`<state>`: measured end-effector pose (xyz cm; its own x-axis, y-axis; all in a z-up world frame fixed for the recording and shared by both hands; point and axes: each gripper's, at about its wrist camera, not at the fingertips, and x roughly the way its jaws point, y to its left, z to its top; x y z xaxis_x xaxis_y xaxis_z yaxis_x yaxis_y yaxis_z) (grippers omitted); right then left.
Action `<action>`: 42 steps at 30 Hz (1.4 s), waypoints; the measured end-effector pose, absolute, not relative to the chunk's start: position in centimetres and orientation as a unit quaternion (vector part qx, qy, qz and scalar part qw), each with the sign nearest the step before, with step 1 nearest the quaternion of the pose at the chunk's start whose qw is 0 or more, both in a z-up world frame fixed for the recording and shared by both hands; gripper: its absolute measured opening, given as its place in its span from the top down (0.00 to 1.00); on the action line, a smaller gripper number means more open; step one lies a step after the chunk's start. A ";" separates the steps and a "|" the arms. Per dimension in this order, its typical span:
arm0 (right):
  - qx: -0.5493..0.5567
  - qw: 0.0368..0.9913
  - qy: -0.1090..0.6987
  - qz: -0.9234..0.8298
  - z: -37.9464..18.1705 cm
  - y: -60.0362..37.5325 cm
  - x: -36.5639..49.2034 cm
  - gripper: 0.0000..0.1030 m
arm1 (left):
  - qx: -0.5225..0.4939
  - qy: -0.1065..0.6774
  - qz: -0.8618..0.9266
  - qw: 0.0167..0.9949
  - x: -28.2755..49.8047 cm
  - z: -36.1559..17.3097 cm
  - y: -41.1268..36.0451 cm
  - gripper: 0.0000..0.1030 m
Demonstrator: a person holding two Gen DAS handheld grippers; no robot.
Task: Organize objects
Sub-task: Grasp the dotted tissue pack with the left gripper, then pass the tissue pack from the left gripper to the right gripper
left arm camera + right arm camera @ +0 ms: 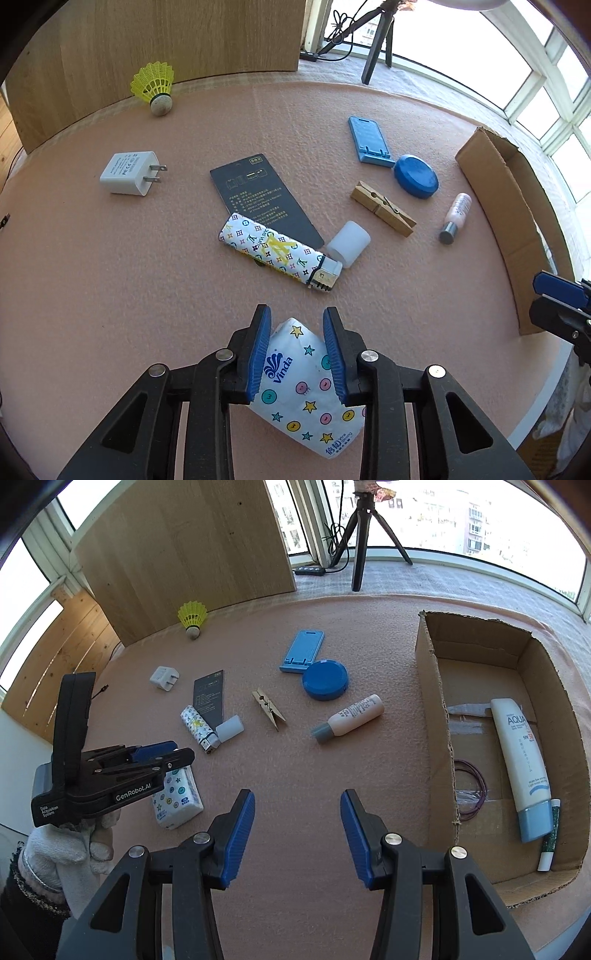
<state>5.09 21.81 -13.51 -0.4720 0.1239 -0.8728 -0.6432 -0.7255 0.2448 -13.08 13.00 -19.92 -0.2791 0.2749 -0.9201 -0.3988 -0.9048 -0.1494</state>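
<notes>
Already the left gripper (297,325) is closing its pads around the tissue pack (306,391), the right gripper (297,812) is hanging open and empty, and beyond them most clutter is awaiting the barely filled cardboard box (432,686).

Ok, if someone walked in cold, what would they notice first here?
Probably the left gripper closed around a patterned tissue pack at the near edge of the pink mat. Next, the cardboard box on the right, holding a sunscreen tube, with small clutter scattered mid-mat.

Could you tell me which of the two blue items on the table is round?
The blue lid is the round one, a flat disc. The blue phone stand touching it is rectangular, with two small lips at its base.
</notes>
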 end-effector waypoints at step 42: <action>-0.534 0.055 0.335 0.774 -19.0 16.6 -3.8 0.77 | -0.574 -0.055 0.775 0.258 -6.3 -18.8 8.9 0.71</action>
